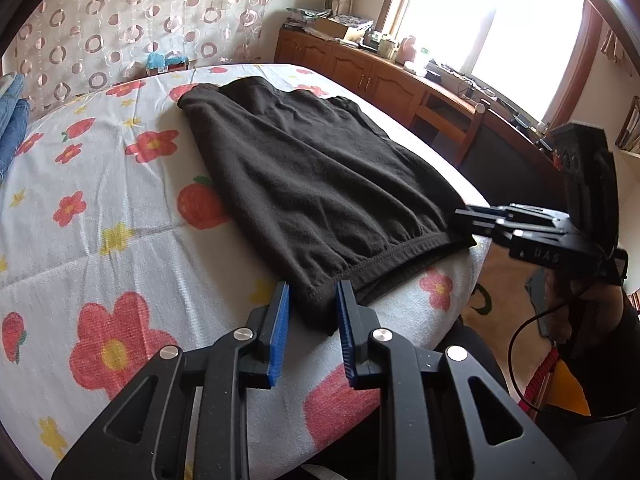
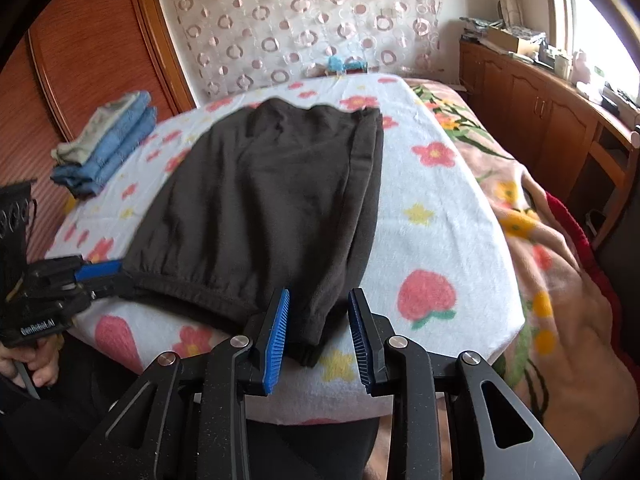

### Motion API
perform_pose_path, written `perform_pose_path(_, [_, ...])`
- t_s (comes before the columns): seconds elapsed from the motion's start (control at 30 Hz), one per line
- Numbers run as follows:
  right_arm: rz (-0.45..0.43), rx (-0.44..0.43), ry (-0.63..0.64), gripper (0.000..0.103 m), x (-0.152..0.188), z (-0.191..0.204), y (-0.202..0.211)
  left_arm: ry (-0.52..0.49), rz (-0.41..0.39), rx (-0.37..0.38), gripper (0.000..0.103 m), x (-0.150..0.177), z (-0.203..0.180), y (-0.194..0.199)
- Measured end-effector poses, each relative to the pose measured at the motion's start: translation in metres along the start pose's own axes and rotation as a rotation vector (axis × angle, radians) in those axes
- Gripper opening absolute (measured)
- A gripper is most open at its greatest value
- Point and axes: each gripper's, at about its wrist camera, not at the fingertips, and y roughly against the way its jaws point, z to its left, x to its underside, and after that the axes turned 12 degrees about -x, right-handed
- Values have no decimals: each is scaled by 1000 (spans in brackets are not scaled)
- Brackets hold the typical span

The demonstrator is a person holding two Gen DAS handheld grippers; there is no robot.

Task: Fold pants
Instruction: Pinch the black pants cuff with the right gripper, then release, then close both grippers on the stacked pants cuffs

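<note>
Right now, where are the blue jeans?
In the right wrist view, the folded blue jeans sit at the bed's far left edge, left of the black pants, by the wooden wardrobe.

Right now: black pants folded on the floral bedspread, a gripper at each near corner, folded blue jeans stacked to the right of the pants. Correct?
Not quite. The jeans are left of the pants, as the right wrist view shows. The bedspread, left gripper and right gripper are as stated.

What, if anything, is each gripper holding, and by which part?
Nothing is held. The left gripper and the right gripper each stand open around a near corner of the black pants, pads not pressing.
</note>
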Motion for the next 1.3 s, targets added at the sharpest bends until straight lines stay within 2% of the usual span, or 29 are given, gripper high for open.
perform_pose_path(0.43, [8, -6, 21, 32, -2, 1, -2, -18, -23, -8, 26, 1, -2, 0])
perform_pose_path(0.57, [6, -21, 17, 31, -1, -2, -1, -33, -26, -14, 32, 3, -8, 1])
perform_pose_path(0.67, [13, -47, 24, 20, 0, -1, -2, -58, -32, -53, 31, 3, -15, 1])
perform_pose_path(0.87, [5, -57, 41, 9, -1, -1, -2, -73, -42, -60, 14, 2, -19, 4])
perform_pose_path(0.93, [-4, -61, 39, 8, -2, -1, -1, -76, -52, -68, 12, -1, -20, 8])
perform_pose_path(1.13, [-85, -66, 82, 7, -18, 12, 20, -38, -171, -44, 11, -28, -13, 45])
perform_pose_path(1.3, [-186, -72, 146, 7, -49, 29, 52, -38, -266, -52, 10, -60, -8, 80])
